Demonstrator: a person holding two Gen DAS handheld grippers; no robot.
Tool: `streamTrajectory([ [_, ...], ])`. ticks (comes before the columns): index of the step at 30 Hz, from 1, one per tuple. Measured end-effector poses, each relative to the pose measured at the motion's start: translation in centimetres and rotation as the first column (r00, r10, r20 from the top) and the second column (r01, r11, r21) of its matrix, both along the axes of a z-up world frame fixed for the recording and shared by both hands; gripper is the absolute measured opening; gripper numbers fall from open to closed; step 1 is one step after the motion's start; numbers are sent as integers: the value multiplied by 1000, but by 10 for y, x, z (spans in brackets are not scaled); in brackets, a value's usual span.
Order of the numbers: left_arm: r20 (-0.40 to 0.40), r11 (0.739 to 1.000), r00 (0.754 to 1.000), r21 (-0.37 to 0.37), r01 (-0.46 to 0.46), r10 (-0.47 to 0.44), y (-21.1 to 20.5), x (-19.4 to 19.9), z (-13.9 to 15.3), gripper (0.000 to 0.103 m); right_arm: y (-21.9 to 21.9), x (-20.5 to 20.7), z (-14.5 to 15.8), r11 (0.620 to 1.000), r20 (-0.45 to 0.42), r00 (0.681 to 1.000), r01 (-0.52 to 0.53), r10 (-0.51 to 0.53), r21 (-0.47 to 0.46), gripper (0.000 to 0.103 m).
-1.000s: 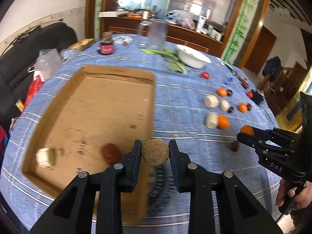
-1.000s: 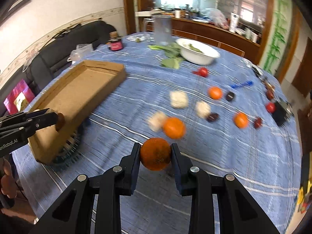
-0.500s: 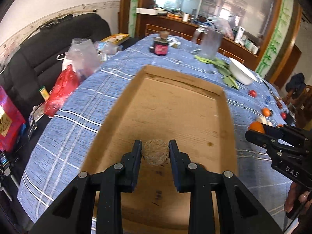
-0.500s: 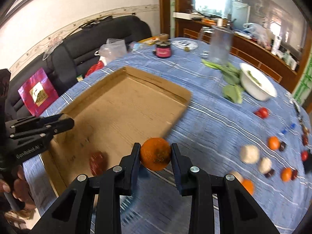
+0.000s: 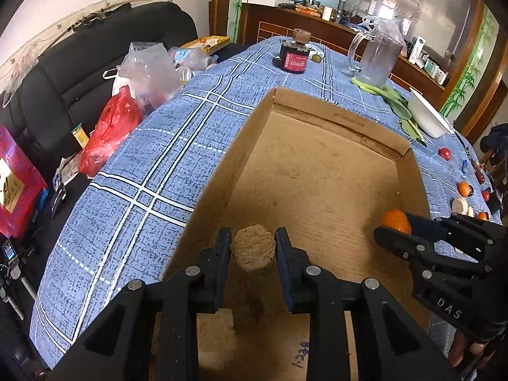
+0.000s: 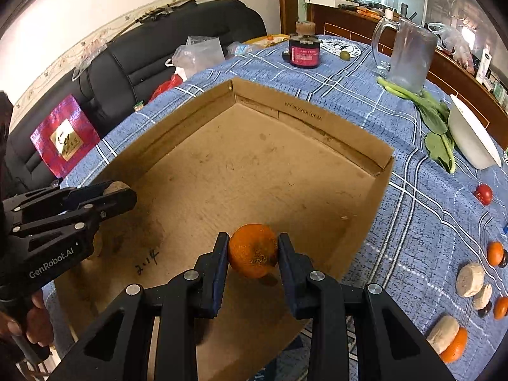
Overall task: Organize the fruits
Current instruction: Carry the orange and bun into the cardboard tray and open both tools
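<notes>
Fruits are the matter here, and two are in the air over the cardboard tray (image 6: 349, 146) that lies on the blue checked tablecloth (image 6: 412, 197). The right gripper (image 6: 253, 254) has its jaws nearly closed on an orange (image 6: 252, 250), its pads pressing either side of the peel. The left gripper (image 5: 253, 247) is likewise narrowed onto a pale, rough-skinned round piece (image 5: 254, 247) (what kind of food it is cannot be told from either view). Both tongs point steeply down into the tray, side by side, the left near its left wall and the right closer to its right wall.

The step in hand appears to be the delivery: each piece carried over the tray's rim and held above its brown floor, not yet let go. Much of the job seems to remain, since more oranges (image 6: 495, 252), pale pieces (image 6: 470, 279) and small red fruits (image 6: 483, 193) lie scattered on the cloth well to the right of the tray.

The next move probably calls for lowering each piece until it nearly rests on the cardboard, then opening the jaws. The orange is round and may roll on the flat floor, so a low release would suit it better than a drop. After that the tongs would have to lift clear of the walls and swing back toward the loose fruit.
</notes>
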State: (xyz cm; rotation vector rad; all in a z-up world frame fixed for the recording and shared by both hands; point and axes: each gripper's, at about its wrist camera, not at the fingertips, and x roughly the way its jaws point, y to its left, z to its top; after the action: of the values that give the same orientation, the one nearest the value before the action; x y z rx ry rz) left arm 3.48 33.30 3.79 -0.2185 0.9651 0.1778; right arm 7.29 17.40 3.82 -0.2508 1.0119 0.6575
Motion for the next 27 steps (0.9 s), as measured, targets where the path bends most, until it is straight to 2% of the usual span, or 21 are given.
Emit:
streamTrajectory([
  [9, -36, 1000, 999, 15, 2, -2, -3, 4, -10, 27, -1, 3, -8, 1000, -21, 1000, 11, -11, -9, 34],
  [13, -41, 999, 999, 37, -2, 3, -5, 1, -10, 38, 0, 2, -8, 1000, -17, 1000, 7, -7, -19, 35],
  [16, -35, 998, 999, 59, -7, 9, -6, -2, -7, 45, 1, -1, -6, 1000, -1, 1000, 6, -6, -31, 40],
  [27, -9, 995, 999, 86, -45, 46, -9, -22, 4, 51, -17, -19, 13, 1000, 42, 999, 20, -20, -19, 42],
])
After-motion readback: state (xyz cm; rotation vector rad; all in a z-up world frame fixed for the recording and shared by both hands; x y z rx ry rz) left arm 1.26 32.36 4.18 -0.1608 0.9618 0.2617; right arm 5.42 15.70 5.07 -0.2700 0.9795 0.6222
